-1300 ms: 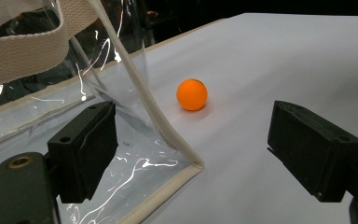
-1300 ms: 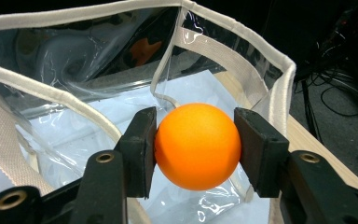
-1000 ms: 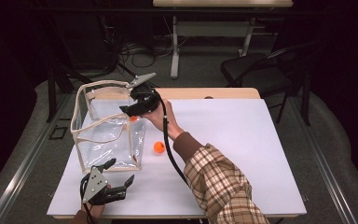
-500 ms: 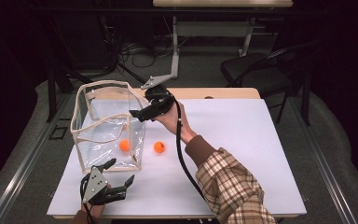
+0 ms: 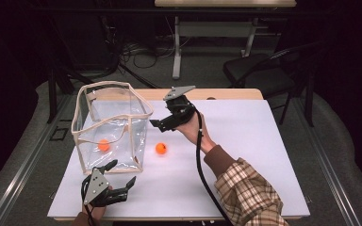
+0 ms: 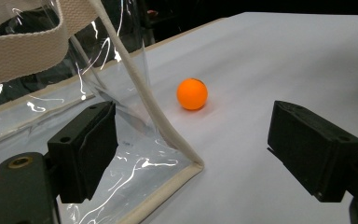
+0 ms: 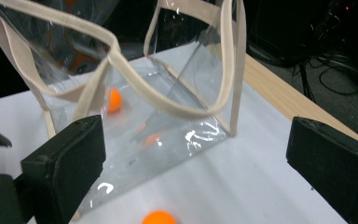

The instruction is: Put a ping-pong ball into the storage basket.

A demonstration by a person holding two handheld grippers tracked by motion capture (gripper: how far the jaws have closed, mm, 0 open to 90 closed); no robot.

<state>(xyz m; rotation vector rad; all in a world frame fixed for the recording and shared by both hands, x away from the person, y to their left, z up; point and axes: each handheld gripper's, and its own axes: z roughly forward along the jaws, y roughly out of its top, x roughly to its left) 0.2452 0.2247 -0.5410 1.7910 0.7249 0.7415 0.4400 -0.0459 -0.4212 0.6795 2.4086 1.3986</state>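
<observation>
A clear bag [image 5: 111, 123] with beige trim stands upright on the left of the white table [image 5: 250, 150]. One orange ball [image 5: 103, 145] lies inside it, and a second orange ball [image 5: 160, 149] rests on the table just right of the bag. My right gripper [image 5: 161, 124] hovers open and empty beside the bag's upper right rim; its view faces the bag [image 7: 177, 88], the inner ball [image 7: 114, 100] and the outer ball [image 7: 158, 218]. My left gripper [image 5: 124, 172] is open near the front edge, its jaws either side of the bag's near corner [image 6: 186, 161], with the loose ball [image 6: 192, 94] beyond.
The table's wooden back edge [image 5: 226, 94] runs behind the bag. A dark chair [image 5: 264, 70] and a desk frame with cables [image 5: 179, 52] stand on the floor beyond. The cable of the right gripper [image 5: 199, 155] trails along the plaid sleeve.
The right gripper was over the bag's mouth with an orange ball; it let the ball drop in and has drawn back to the right. The left gripper has stayed put.
</observation>
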